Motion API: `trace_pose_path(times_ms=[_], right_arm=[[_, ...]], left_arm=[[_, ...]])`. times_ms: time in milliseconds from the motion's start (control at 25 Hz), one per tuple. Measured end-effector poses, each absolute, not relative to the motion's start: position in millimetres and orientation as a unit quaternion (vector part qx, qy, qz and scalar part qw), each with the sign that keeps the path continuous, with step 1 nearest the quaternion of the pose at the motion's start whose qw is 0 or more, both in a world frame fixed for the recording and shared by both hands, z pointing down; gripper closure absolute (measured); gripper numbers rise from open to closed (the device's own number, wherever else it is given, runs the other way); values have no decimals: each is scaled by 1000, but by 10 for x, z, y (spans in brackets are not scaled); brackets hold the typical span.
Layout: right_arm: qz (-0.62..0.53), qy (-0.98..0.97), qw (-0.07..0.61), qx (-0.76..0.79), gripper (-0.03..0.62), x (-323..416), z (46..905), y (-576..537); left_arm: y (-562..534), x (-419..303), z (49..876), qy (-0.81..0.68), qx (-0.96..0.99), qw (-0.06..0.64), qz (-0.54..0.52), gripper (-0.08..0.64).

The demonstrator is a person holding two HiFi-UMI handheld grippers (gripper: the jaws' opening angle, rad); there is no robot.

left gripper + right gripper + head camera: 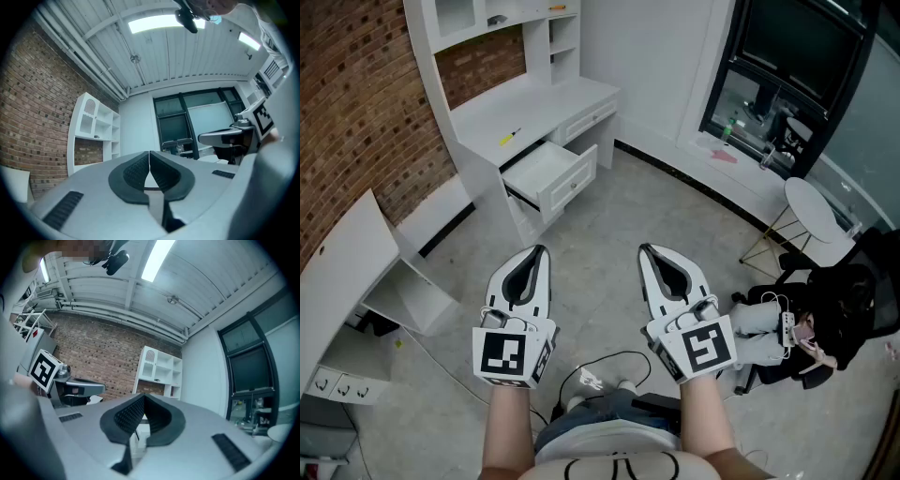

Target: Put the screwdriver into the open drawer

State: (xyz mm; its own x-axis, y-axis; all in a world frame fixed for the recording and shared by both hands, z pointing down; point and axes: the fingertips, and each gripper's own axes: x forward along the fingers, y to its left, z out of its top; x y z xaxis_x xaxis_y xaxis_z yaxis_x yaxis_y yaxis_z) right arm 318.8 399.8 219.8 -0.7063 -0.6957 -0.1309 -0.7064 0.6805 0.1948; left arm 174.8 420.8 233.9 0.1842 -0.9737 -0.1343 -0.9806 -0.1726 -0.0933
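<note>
A small yellow screwdriver [509, 138] lies on the white desk [525, 105] at the upper left of the head view. Below the desk top, a white drawer [551, 173] stands pulled out, its inside bare. My left gripper [542, 249] and right gripper [644, 249] hover side by side over the floor, well short of the desk, both pointing forward. Each has its jaws shut with nothing between them. In the left gripper view the black pads [140, 171] meet at the tip; in the right gripper view the pads [129, 414] touch likewise.
A white shelf unit [502, 23] rises above the desk against a brick wall [347, 103]. A tilted white panel [342, 272] stands at left. A round white stool [814, 211] and a black chair [825, 314] with a seated person are at right. A cable [605, 361] lies on the floor.
</note>
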Motion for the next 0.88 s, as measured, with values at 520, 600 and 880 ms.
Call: trace_pose_path(times_ms=[520,600,880], right_arm=[[88,940,45,-327,581,3959,2223,3514],[77,942,39,-325,581,3959,2343,3385],[36,940,68,-333,581,3758,2391,2840]], left_arm=[[3928,2390,2420,681,-725,35,98,545],[3872,2340,2454,690,-716,32,101,546],[3442,1983,2474,709,-696,43,102,546]])
